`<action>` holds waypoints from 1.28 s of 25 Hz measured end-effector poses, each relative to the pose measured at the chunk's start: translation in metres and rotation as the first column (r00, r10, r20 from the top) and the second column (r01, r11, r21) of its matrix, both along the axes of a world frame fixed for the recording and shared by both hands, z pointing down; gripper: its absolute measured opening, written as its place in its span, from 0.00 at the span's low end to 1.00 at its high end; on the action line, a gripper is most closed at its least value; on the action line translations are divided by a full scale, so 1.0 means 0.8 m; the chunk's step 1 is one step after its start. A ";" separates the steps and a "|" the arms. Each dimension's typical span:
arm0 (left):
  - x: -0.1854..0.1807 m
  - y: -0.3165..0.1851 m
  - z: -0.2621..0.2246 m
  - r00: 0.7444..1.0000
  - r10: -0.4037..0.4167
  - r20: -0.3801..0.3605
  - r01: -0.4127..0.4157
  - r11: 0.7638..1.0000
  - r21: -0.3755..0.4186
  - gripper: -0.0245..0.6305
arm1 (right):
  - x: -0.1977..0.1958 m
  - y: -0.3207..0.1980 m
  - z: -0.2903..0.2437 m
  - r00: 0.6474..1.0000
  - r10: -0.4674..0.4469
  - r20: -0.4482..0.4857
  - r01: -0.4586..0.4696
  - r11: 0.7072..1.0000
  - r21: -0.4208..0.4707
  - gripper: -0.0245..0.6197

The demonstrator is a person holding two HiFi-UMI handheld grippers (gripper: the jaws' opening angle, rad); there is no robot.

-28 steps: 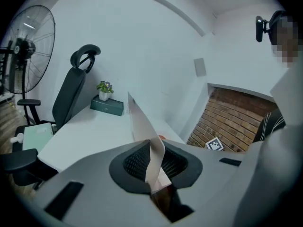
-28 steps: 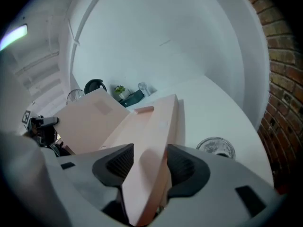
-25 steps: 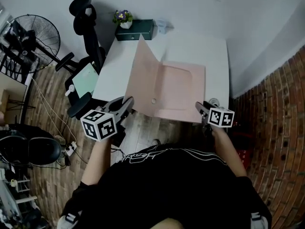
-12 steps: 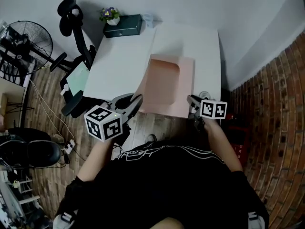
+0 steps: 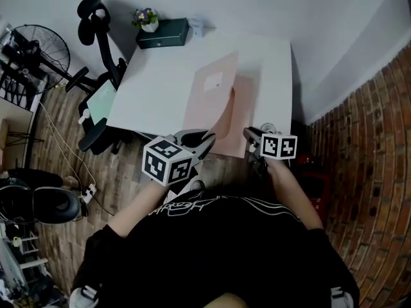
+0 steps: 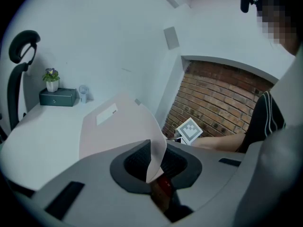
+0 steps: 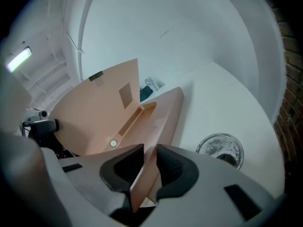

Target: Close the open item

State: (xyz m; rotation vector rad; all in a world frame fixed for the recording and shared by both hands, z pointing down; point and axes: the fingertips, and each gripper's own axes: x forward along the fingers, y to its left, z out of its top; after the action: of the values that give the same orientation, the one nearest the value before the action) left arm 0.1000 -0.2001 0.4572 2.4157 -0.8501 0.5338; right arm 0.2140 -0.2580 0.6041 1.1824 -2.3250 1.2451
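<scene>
Folder (image 5: 215, 108), half shut at the near edge of the table (image 5: 154, 82). Pinched top flap (image 5: 212, 85) in left gripper (image 5: 205, 140). Just squeezed right gripper (image 5: 249, 135) shut on bottom flap (image 5: 249, 108). Might have creased if pushed down crooked.

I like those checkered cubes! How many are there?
2. One cube rides on the left claw, the other cube on the right claw. None seems hidden.

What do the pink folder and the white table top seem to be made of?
The pink folder is probably thin card or plastic sheet, matte; its cover bends in a smooth curve without creasing. The table top looks like smooth white laminate or painted board, flat and uniform.
</scene>
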 end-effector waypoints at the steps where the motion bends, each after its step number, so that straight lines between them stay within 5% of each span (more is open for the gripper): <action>1: 0.005 0.001 0.005 1.000 0.004 0.000 -0.004 1.000 -0.009 0.13 | -0.001 0.001 0.000 1.000 -0.003 -0.003 0.003 1.000 -0.001 0.17; 24: 0.085 0.014 0.147 0.970 0.118 0.214 -0.101 0.991 -0.085 0.18 | -0.006 0.005 0.001 0.994 -0.083 -0.070 0.089 0.993 0.083 0.17; 27: 0.088 0.014 0.151 0.967 0.126 0.222 -0.108 0.990 -0.094 0.19 | 0.001 0.008 -0.008 0.990 -0.090 -0.105 0.103 0.988 0.118 0.08; 32: 0.096 0.023 0.156 0.965 0.179 0.193 -0.155 0.979 -0.134 0.27 | 0.023 0.017 -0.028 0.990 -0.082 -0.118 0.101 0.981 0.163 0.10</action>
State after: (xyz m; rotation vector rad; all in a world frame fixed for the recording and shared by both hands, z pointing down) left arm 0.1770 -0.1819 0.5824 2.3643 -0.6769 0.8847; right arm 0.2321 -0.2443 0.5820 1.1489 -2.4102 0.9426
